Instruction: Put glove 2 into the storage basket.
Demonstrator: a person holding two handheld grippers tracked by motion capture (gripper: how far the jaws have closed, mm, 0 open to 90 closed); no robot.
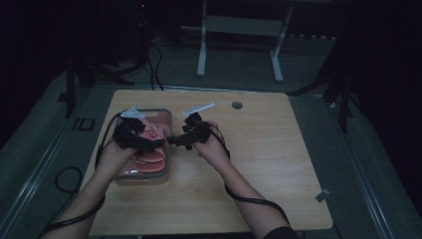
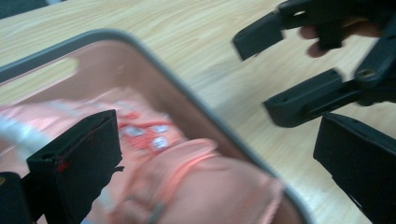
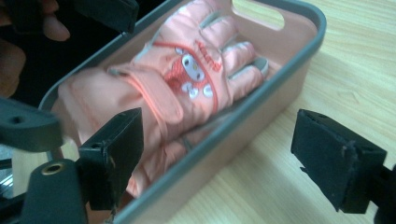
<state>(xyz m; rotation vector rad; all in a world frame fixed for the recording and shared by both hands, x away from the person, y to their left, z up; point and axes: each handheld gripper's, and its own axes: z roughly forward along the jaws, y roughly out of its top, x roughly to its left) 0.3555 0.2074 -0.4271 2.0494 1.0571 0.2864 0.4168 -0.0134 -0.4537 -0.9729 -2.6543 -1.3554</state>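
Item, nearest: I am holding my left hand-held gripper (image 1: 152, 143) over the near half of the tray, jaws standing spread with nothing between them; in the left gripper view they are framing the blurred glove and the tray's grey rim. Item: I am holding my right hand-held gripper (image 1: 171, 141) just beside the tray's right wall, pointing toward the left one, jaws likewise spread and empty; in the right gripper view one jaw is hanging over the tray and the other over bare counter. The two hand-held grippers are sitting close together, tips nearly facing, not touching. Item: pink gloves (image 3: 187, 79), padded, a cartoon figure on the back, are lying flat inside the tray, fingers pointing toward its slotted end; a second glove is lying beneath the first. Neither hand-held gripper is touching them. Item: tray (image 1: 168, 119), pink with grey rim, is resting on the left part of the counter (image 1: 278, 149), a light wooden top. Item, farthest: a white table frame (image 1: 201, 50) is standing on the floor beyond the counter.
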